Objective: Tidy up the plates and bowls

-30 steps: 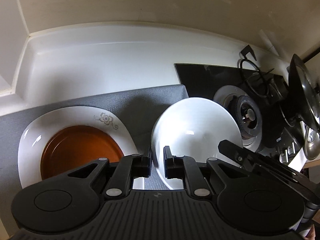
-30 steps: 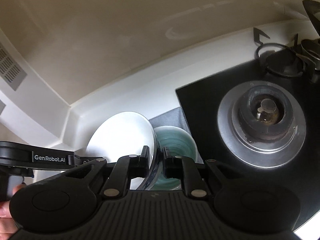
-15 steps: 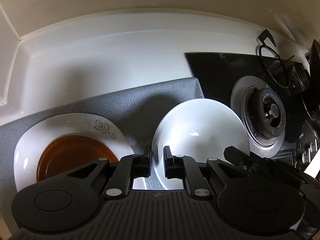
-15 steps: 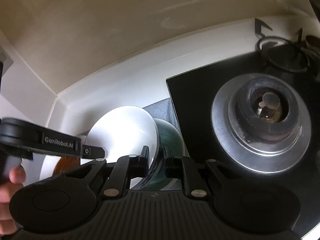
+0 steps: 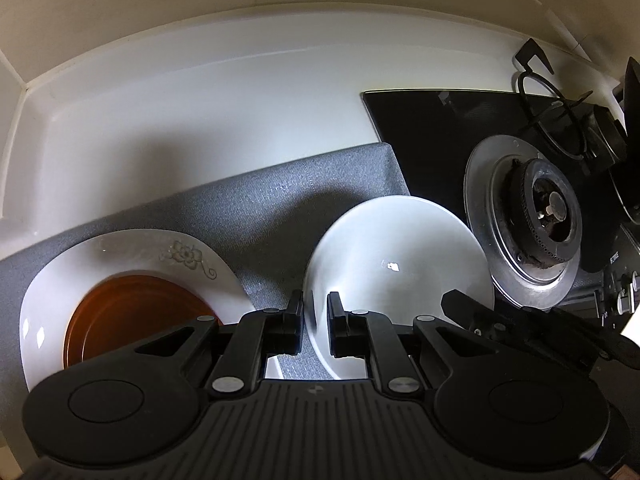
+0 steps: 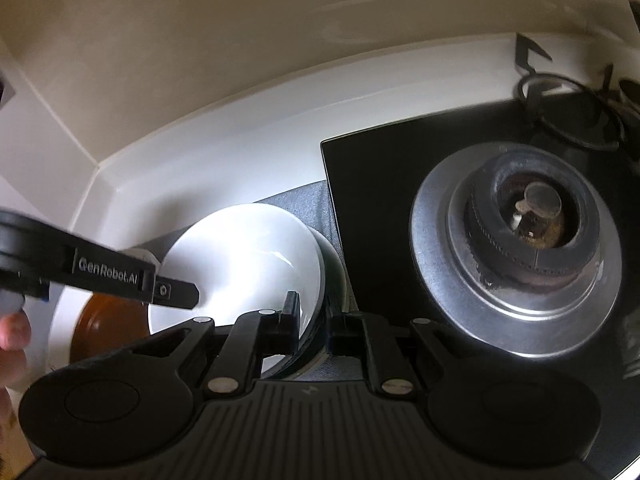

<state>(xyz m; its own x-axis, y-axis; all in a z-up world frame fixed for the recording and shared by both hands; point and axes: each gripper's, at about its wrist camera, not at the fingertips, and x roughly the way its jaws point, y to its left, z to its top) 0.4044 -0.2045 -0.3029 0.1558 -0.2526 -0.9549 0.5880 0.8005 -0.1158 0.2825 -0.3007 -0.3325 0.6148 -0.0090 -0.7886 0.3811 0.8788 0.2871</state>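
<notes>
Grey cloth [image 5: 256, 216] covers the counter beside a stove [image 5: 532, 224]. Left gripper [image 5: 315, 320] and right gripper [image 6: 310, 320] each pinch opposite rims of one white bowl [image 5: 400, 264], a brown plate [image 5: 132, 316] left of them.

On the mat [image 5: 280, 208] a bowl [image 5: 400, 256] is set right of a plate [image 5: 132, 252] (a smaller dish [image 5: 132, 312] in it), the burner [image 5: 548, 216] farther right.

Grey mat [image 5: 256, 200] beside gas hob [image 5: 524, 216]

white bowl [image 5: 396, 256] lowered onto green bowl [image 6: 334, 276]
</notes>
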